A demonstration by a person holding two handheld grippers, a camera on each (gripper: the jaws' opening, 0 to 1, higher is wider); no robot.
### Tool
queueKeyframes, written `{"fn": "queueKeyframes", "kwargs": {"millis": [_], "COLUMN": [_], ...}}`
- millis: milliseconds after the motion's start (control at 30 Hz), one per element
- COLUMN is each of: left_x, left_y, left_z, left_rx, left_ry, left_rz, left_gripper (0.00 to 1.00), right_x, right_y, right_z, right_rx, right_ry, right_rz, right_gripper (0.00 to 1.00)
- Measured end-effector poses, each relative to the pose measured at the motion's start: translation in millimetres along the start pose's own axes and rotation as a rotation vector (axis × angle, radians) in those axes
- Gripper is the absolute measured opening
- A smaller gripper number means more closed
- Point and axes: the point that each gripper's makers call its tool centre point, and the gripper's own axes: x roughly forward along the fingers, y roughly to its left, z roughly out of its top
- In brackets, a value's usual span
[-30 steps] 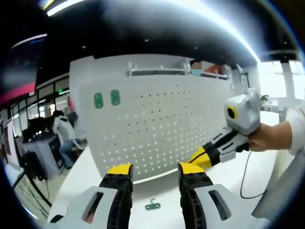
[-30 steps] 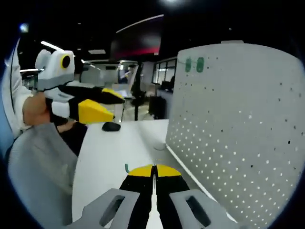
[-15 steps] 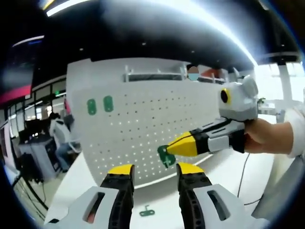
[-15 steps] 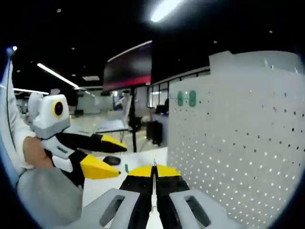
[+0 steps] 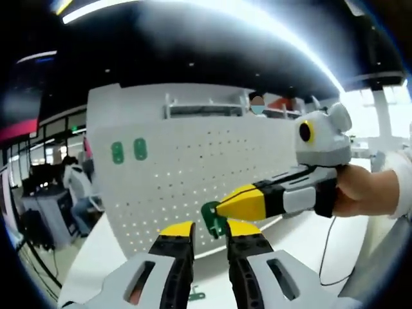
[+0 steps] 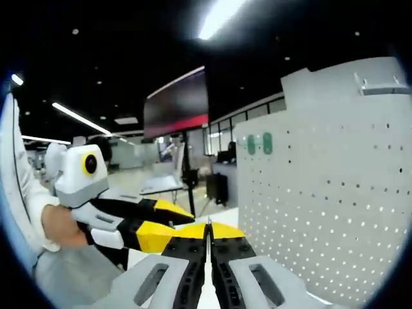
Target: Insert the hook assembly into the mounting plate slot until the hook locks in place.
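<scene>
Left gripper view: a white pegboard standing upright on a white table, dotted with rows of small holes, two green hooks already mounted near its upper left. Right gripper reaching in from the right, jaws pressed together and pinching a small green hook by its edge, held in the air just in front of the board's lower rows. Left gripper low in the frame, yellow-tipped jaws spread with a narrow gap and holding nothing, close below the pinched hook. A second green hook lying flat on the table between the left jaws. Right gripper view: right gripper with tips meeting, board to the right, left gripper coming in from the left. Judged step: bringing the hook to the board. Best done by squaring the hook's back to the board face, lining its tabs with one pair of holes, pushing straight in, then pressing down until seated. Worth keeping the left gripper clear of the approach path and the grip firm so the hook cannot twist.
</scene>
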Motion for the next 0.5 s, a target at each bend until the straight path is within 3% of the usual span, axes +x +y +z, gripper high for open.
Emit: {"fn": "queueKeyframes", "kwargs": {"millis": [500], "left_x": [3.2], "left_y": [-4.9], "left_z": [3.8], "left_rx": [0.014], "left_ry": [-0.021], "left_rz": [-0.023], "left_gripper": [0.06], "right_x": [-0.5], "right_y": [5.4], "right_z": [3.6], "right_rx": [0.038], "right_ry": [-0.019], "right_rz": [0.016], "right_gripper": [0.0]}}
